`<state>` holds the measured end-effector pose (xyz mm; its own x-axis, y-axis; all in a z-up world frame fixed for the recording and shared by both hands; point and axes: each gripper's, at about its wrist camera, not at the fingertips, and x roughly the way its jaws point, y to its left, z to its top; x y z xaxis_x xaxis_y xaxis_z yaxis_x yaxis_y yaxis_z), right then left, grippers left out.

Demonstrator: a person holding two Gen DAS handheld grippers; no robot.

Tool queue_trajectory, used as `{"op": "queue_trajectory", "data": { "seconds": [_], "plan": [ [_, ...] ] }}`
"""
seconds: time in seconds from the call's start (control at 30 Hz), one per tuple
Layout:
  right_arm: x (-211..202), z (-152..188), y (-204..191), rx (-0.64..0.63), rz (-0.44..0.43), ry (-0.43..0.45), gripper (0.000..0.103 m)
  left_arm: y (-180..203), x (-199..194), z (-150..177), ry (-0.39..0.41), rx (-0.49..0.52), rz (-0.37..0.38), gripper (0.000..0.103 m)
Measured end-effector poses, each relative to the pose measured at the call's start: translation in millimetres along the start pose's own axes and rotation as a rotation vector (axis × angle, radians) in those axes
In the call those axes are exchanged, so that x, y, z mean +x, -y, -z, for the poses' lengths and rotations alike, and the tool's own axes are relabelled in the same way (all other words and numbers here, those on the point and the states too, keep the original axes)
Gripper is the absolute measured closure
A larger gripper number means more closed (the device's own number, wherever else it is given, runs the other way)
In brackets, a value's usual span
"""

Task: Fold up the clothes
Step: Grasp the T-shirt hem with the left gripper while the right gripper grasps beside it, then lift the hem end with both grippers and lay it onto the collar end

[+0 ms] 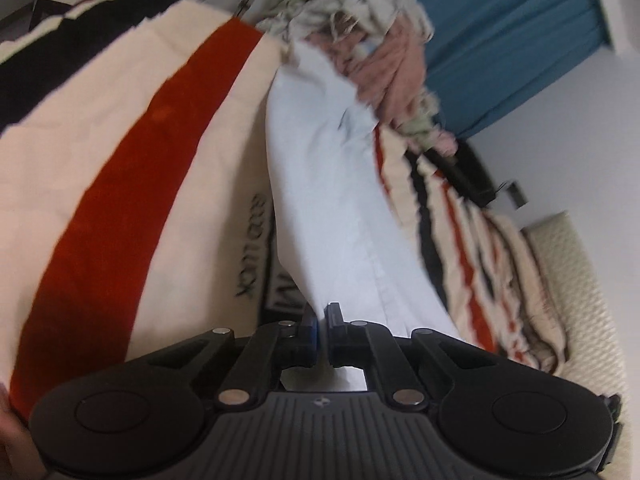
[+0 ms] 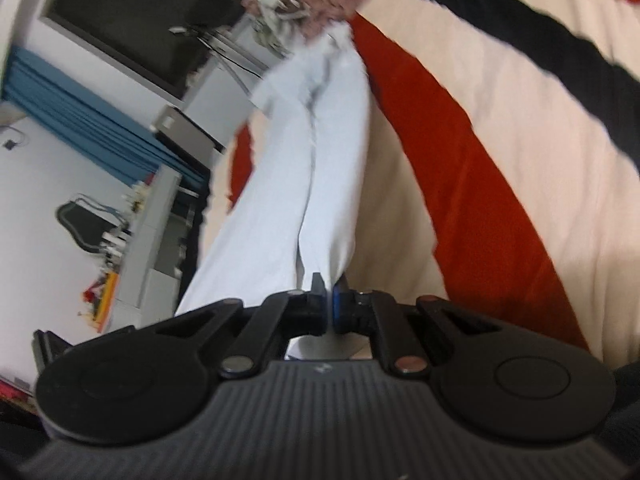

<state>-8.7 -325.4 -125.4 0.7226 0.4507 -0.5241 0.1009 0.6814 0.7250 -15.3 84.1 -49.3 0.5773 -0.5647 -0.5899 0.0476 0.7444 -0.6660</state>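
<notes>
Left gripper [image 1: 321, 322] clenched on the near edge of a pale blue garment [image 1: 328, 184], stretched away over a striped blanket [image 1: 132, 168] toward a heap of crumpled clothes [image 1: 360, 28]. Right gripper [image 2: 329, 300] likewise pinching the pale blue garment [image 2: 304, 168], probably another edge; blurred.

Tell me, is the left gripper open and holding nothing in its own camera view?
No, the left gripper is shut on the pale blue garment, whose cloth runs out from between its closed fingers.
</notes>
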Motion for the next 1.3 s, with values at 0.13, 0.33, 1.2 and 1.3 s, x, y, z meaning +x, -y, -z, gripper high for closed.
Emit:
{"op": "queue_trajectory", "data": {
  "seconds": [0.13,0.33,1.2,1.3],
  "plan": [
    [-35.7,-1.4,-18.4,-0.037,-0.022,0.025,0.097,17.1,-35.9,0.5,0.013,-0.032,0.082,0.099],
    [-60.6,11.3,-17.4,0.032,-0.039,0.014,0.097,9.6,-75.4,27.8,-0.006,-0.079,0.106,0.099],
    [236.0,-185.4,10.8,-0.198,0.075,0.154,0.097,-23.4,243.0,-195.6,0.115,0.106,-0.137,0.098],
    [262.9,-185.0,21.8,-0.264,0.117,0.136,0.097,-33.2,284.1,-216.0,0.125,0.133,-0.161,0.098]
  ]
}}
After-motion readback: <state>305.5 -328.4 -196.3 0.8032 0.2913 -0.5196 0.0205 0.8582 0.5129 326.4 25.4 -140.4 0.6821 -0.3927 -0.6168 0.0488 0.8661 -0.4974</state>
